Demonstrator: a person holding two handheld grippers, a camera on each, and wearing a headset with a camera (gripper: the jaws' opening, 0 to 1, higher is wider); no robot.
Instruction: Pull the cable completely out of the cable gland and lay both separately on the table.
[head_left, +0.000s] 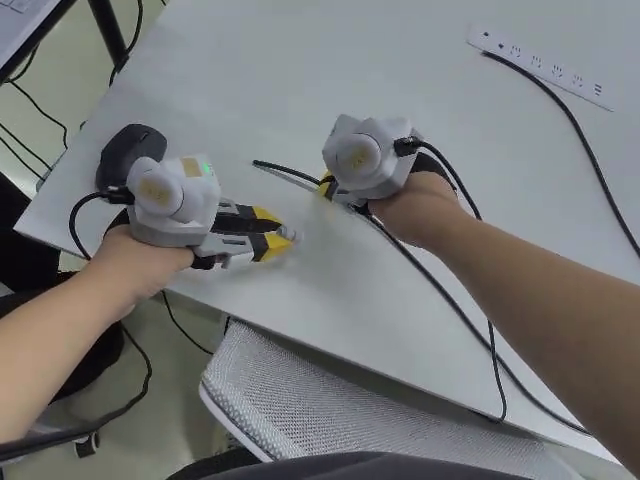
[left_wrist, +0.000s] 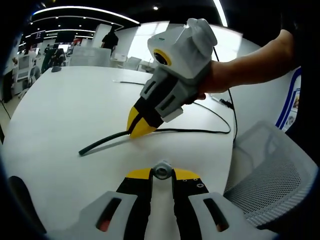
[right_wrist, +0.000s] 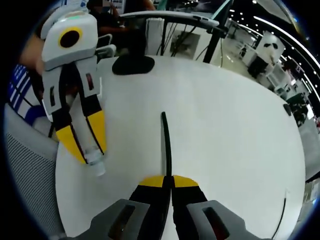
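The small grey cable gland (head_left: 287, 236) is pinched between the yellow jaw tips of my left gripper (head_left: 277, 241), just above the white table near its front edge. In the left gripper view the gland (left_wrist: 162, 169) sits at the tips of my left gripper (left_wrist: 162, 176). My right gripper (head_left: 328, 187) is shut on the black cable (head_left: 285, 172), whose free end lies on the table and points left. The cable (right_wrist: 165, 140) runs straight out from my right gripper (right_wrist: 168, 180). Cable and gland are apart.
A black mouse (head_left: 130, 148) lies at the table's left corner. A white power strip (head_left: 540, 62) with a black lead sits at the far right. A grey mesh chair (head_left: 300, 400) stands below the table's front edge (head_left: 330, 350).
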